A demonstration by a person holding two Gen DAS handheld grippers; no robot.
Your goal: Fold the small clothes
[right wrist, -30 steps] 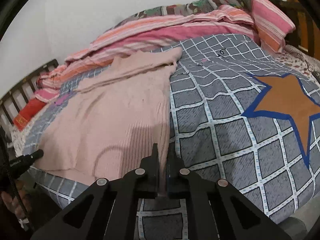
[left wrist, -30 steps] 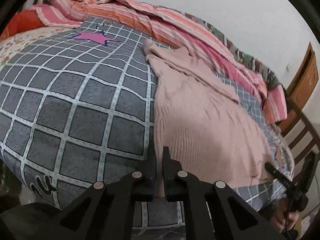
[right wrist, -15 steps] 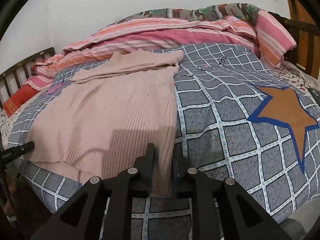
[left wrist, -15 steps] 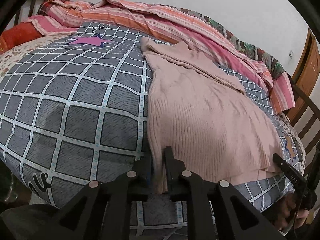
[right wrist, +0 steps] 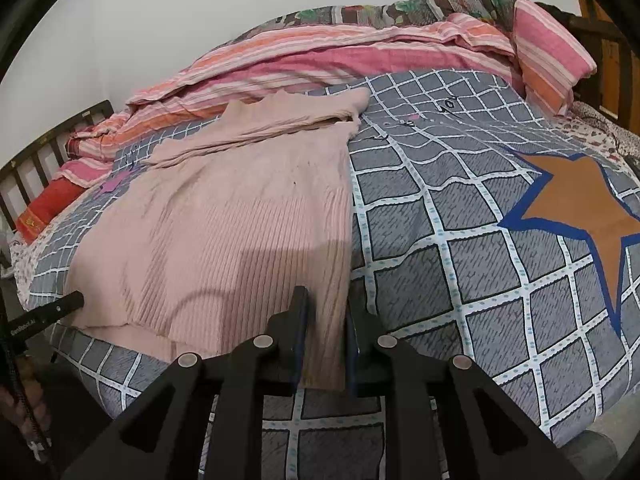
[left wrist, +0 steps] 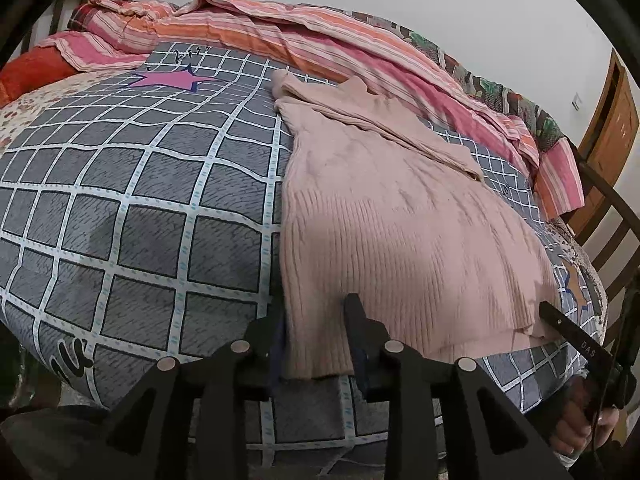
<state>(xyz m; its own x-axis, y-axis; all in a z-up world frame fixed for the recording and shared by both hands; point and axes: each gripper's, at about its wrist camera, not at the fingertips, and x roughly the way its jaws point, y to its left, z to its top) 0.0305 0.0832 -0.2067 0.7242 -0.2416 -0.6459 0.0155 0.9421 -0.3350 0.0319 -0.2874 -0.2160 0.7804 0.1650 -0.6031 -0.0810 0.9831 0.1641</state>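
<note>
A pink ribbed sweater [left wrist: 400,220] [right wrist: 240,220] lies flat on the grey checked bedspread [left wrist: 160,200] [right wrist: 460,240], sleeves folded across its top and hem toward me. My left gripper [left wrist: 314,308] stands at the hem's left corner with its jaws opening. The corner lies between the fingers and rests on the bed. My right gripper [right wrist: 325,300] stands at the hem's right corner with its jaws slightly apart, and a strip of hem lies flat between them. Each gripper's tip also shows at the far hem corner in the other view.
A rumpled pink and orange striped quilt [left wrist: 320,40] [right wrist: 320,60] is heaped along the far side by the wall. A striped pillow [right wrist: 548,52] lies at the right end and a red cushion [right wrist: 48,208] at the left. Wooden bed rails [left wrist: 608,208] stand at the ends.
Both grippers were shut on the hem corners a second ago. Their jaws have parted, the left wider, and the hem now rests flat on the bedspread.
</note>
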